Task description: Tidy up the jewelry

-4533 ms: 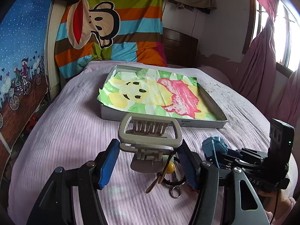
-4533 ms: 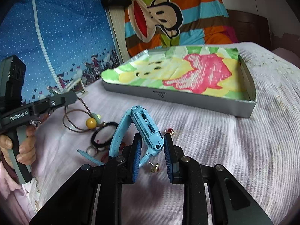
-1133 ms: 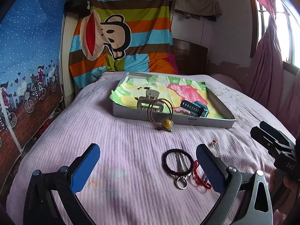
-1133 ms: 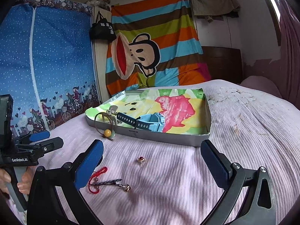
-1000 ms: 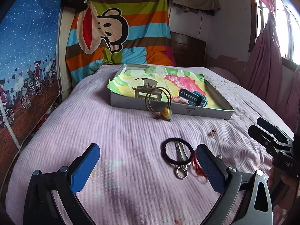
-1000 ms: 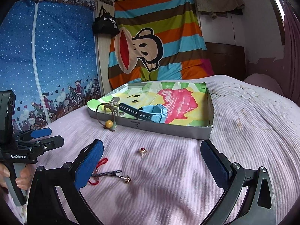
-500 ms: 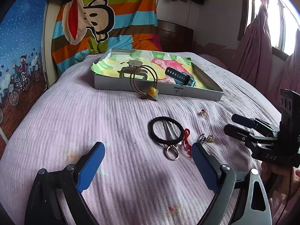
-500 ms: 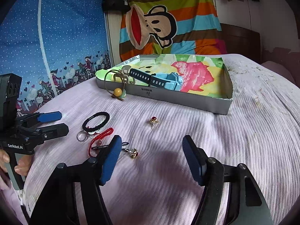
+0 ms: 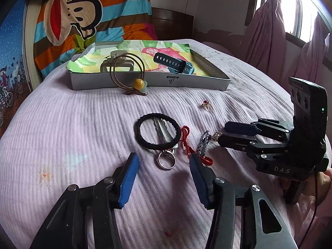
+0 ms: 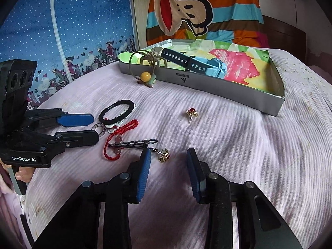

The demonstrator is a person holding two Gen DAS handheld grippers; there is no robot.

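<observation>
Left gripper hangs spread and empty, a silver ring between its pads; right gripper likewise gapes, a gold earring just ahead. Beyond lie a red cord bracelet, black hair tie and red stud earring; farthest, the tray holds a blue watch and hair claw

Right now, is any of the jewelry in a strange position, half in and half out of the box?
Yes. The brown cord with the yellow bead hangs over the front wall of the box: its loop lies inside by the hair claw, while its bead rests outside on the bed. The blue watch lies fully inside.
</observation>
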